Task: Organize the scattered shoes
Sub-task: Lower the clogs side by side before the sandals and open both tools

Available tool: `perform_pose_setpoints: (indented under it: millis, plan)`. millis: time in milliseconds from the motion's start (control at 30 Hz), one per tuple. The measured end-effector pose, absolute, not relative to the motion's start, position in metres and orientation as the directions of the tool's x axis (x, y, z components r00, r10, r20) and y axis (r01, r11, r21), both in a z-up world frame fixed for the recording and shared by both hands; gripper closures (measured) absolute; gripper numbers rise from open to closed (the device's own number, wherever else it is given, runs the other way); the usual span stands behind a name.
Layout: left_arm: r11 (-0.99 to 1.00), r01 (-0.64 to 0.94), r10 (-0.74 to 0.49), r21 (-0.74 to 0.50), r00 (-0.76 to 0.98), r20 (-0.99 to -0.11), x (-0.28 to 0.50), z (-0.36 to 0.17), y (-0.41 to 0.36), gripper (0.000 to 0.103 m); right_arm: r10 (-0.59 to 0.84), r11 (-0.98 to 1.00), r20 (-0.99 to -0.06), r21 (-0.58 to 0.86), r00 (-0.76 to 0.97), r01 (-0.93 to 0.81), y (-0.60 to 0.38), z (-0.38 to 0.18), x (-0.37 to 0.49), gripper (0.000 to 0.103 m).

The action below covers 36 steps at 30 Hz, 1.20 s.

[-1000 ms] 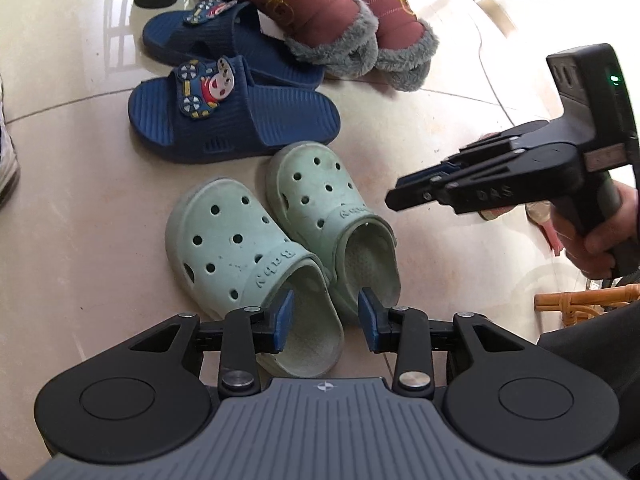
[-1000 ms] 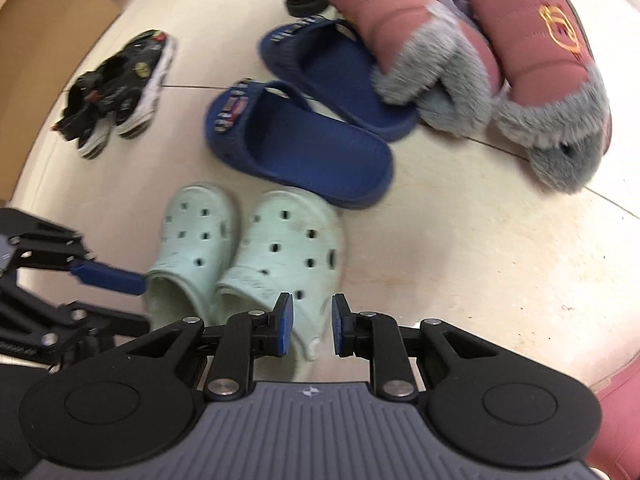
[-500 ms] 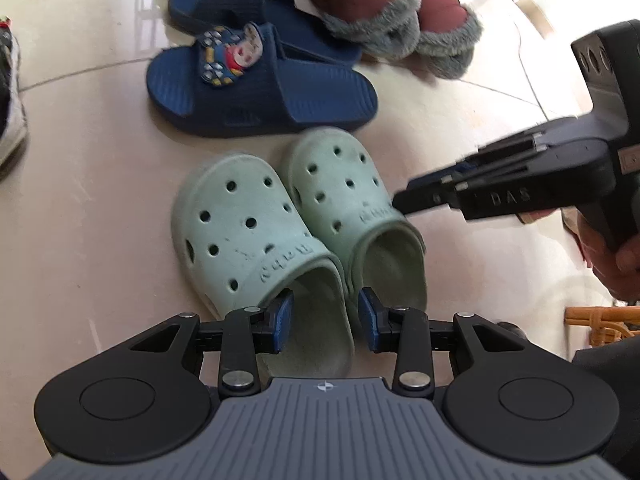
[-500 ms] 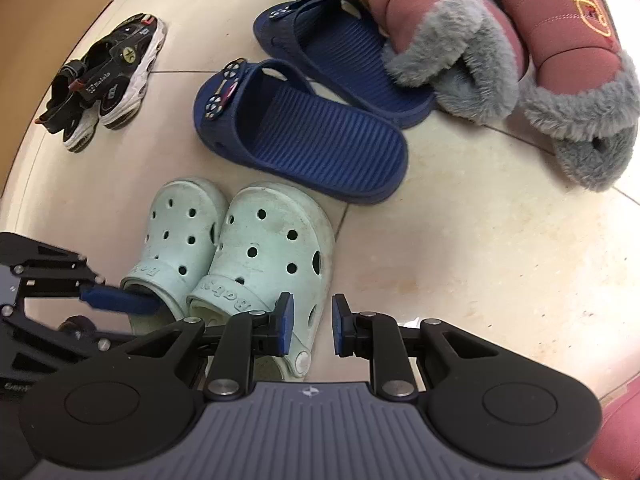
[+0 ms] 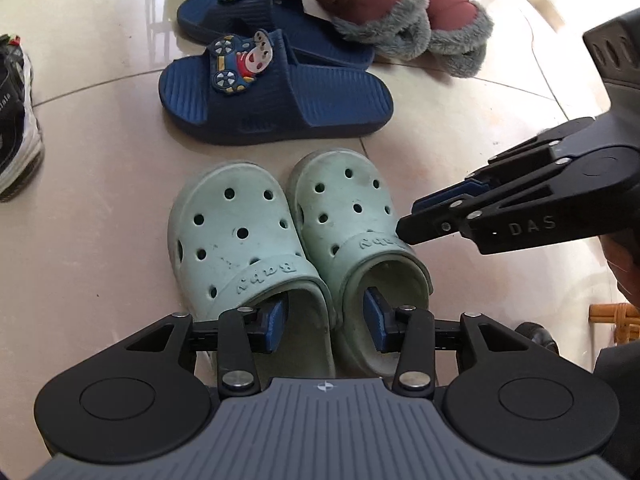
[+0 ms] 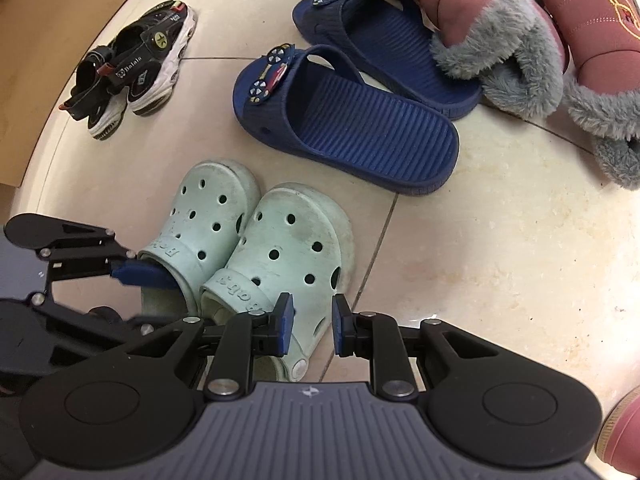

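Between the opening jaws of the left gripper (image 5: 325,326), the mint clogs' (image 5: 236,232) adjoining heel walls are sitting ungripped.

Two pale green perforated clogs (image 5: 280,240) sit upright, touching side by side on tiled floor (image 5: 100,240); toes toward blue slides (image 5: 276,100).

mint clogs (image 5: 280,248), seemingly ribbed navy slides (image 5: 276,100)

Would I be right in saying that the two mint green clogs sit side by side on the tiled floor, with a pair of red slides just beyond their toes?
Not quite: the slides beyond the mint green clogs are navy blue, not red, with a cartoon car charm on the strap. The left wrist view shows this. The clogs do sit side by side on the tiled floor.
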<state>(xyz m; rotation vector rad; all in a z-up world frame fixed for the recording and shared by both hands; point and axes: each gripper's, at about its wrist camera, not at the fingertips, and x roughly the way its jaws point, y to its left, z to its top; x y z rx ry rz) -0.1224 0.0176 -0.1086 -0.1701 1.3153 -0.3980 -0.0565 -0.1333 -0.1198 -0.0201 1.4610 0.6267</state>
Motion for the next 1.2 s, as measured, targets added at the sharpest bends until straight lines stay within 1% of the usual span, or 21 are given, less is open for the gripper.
perform_pose_setpoints:
  millis: [167, 267, 300, 333, 533, 667, 800, 1000, 1133, 1200]
  plan:
    - [0.917, 0.184, -0.388, -0.354, 0.2, -0.9, -0.121, -0.115, 0.009, 0.057, 0.382, 0.834, -0.924, 0.343, 0.005, -0.433, -0.132, -0.114, -0.055, 0.074]
    - [0.925, 0.203, -0.362, -0.32, 0.228, -0.904, -0.121, -0.115, 0.001, 0.059, 0.378, 0.83, -0.925, 0.328, 0.025, -0.451, -0.132, -0.108, -0.052, 0.074]
    - [0.926, 0.204, -0.36, -0.317, 0.231, -0.904, -0.123, -0.115, 0.001, 0.062, 0.376, 0.83, -0.926, 0.32, 0.034, -0.457, -0.132, -0.106, -0.05, 0.074]
    - [0.929, 0.203, -0.353, -0.309, 0.241, -0.904, -0.123, -0.116, 0.0, 0.074, 0.374, 0.83, -0.926, 0.316, 0.04, -0.46, -0.132, -0.104, -0.049, 0.073]
    - [0.949, 0.193, -0.3, -0.249, 0.314, -0.901, -0.127, -0.111, 0.009, 0.083, 0.364, 0.838, -0.926, 0.282, 0.095, -0.467, -0.136, -0.096, -0.036, 0.068]
    - [0.956, 0.18, -0.284, -0.233, 0.355, -0.891, -0.127, -0.104, 0.018, 0.085, 0.358, 0.843, -0.926, 0.267, 0.119, -0.466, -0.138, -0.094, -0.026, 0.065]
    - [0.95, 0.154, -0.31, -0.272, 0.382, -0.871, -0.124, -0.093, 0.032, 0.085, 0.346, 0.848, -0.928, 0.245, 0.14, -0.469, -0.138, -0.094, -0.014, 0.064]
    - [0.952, 0.124, -0.305, -0.279, 0.402, -0.863, -0.129, -0.082, 0.055, 0.086, 0.349, 0.847, -0.925, 0.242, 0.152, -0.473, -0.133, -0.091, -0.002, 0.063]
    - [0.96, 0.07, -0.274, -0.271, 0.428, -0.861, -0.139, -0.069, 0.077, 0.086, 0.362, 0.84, -0.92, 0.253, 0.148, -0.481, -0.126, -0.089, 0.001, 0.063]
    - [0.967, 0.027, -0.239, -0.255, 0.449, -0.861, -0.14, -0.066, 0.089, 0.086, 0.369, 0.835, -0.918, 0.259, 0.144, -0.486, -0.121, -0.088, 0.001, 0.063]
